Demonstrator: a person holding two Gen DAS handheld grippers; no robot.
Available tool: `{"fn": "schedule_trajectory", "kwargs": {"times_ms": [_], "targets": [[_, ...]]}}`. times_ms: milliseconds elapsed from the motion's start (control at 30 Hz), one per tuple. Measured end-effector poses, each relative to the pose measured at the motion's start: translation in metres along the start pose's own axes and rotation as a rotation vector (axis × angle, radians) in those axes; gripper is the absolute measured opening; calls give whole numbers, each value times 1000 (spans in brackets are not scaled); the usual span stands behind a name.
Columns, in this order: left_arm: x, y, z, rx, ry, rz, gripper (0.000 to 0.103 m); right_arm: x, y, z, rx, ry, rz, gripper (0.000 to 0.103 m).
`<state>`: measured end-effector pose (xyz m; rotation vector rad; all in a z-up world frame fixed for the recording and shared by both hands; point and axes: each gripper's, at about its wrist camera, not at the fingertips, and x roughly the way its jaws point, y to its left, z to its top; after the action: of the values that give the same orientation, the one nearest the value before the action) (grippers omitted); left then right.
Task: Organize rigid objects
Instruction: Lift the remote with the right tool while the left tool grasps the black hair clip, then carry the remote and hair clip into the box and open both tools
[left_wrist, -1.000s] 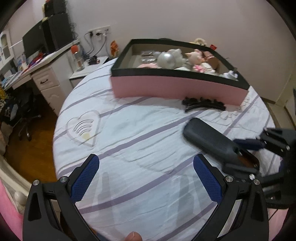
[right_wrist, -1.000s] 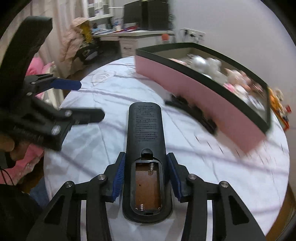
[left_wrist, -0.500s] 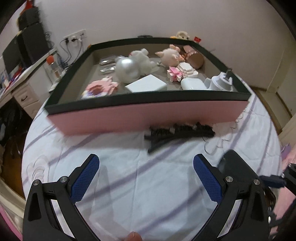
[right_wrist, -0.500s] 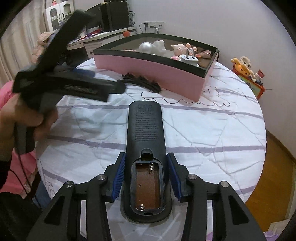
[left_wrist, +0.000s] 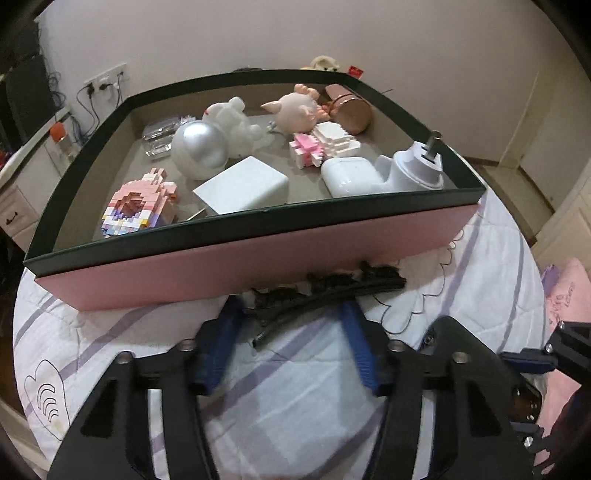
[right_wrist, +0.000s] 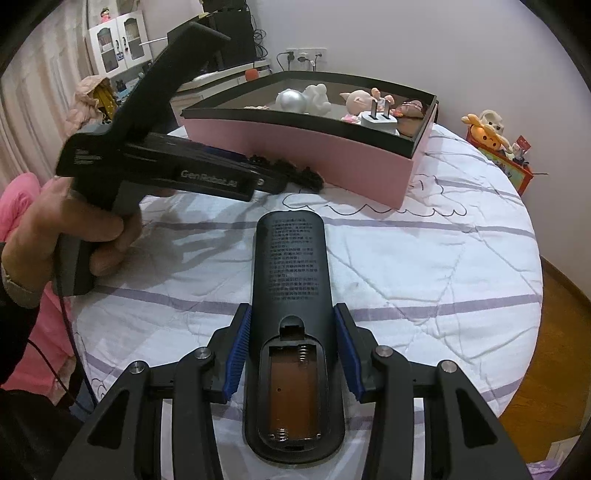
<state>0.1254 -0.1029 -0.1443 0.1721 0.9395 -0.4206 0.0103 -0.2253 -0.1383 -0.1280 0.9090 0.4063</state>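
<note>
A black hair clip (left_wrist: 325, 286) lies on the cloth against the pink front wall of the box (left_wrist: 258, 258). My left gripper (left_wrist: 290, 306) points down at it and its jaws are closing, blurred, with the clip's left part between the blue pads and a gap still showing. The right wrist view shows that gripper's body (right_wrist: 166, 173) reaching to the clip (right_wrist: 306, 175) beside the box (right_wrist: 314, 151). My right gripper (right_wrist: 291, 314) is shut on a black remote (right_wrist: 291, 258), held back side up with its battery bay uncovered, above the table.
The box holds a silver ball (left_wrist: 201, 151), a white block (left_wrist: 243, 188), a charger plug (left_wrist: 417, 168), brick models and small figures. The round table (right_wrist: 443, 277) has a white striped cloth. A hand (right_wrist: 92, 229) grips the left tool. Plush toys (right_wrist: 491, 129) stand beyond the table's right edge.
The left gripper has swung over to the box front and down onto the hair clip, and its fingers have narrowed from wide open. The right gripper turned a little, still holding the remote.
</note>
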Motion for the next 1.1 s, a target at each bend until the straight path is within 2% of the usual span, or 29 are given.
{"fn": "schedule_trajectory", "kwargs": {"times_ms": [133,267,500,600,733,800,833,933,1000,1100], "targets": [[-4,9,-1,-41,-4,-35,45,-1,2,0,16,3,-15,45],[-10,13,-9,-63,-9,-77,32,-2,1,-1,53,2,-22,45],[-21,12,-17,-82,-22,-104,25,-5,4,-2,71,10,-30,45],[-25,9,-21,-70,-24,-105,24,-6,5,-4,77,12,-30,45],[-21,1,-19,5,-45,-25,28,-6,5,-5,82,14,-32,45],[-16,0,-13,30,-42,-16,48,-6,6,-5,85,13,-34,45],[-15,1,-12,31,-44,-24,48,-6,5,-5,88,12,-33,45],[-7,1,-8,31,-39,-54,48,-6,3,-6,105,9,-25,45],[-8,0,-7,39,-36,-77,38,-6,2,-6,111,7,-25,45],[-9,-4,-8,48,-28,-102,31,-6,3,-6,110,6,-30,45]]}}
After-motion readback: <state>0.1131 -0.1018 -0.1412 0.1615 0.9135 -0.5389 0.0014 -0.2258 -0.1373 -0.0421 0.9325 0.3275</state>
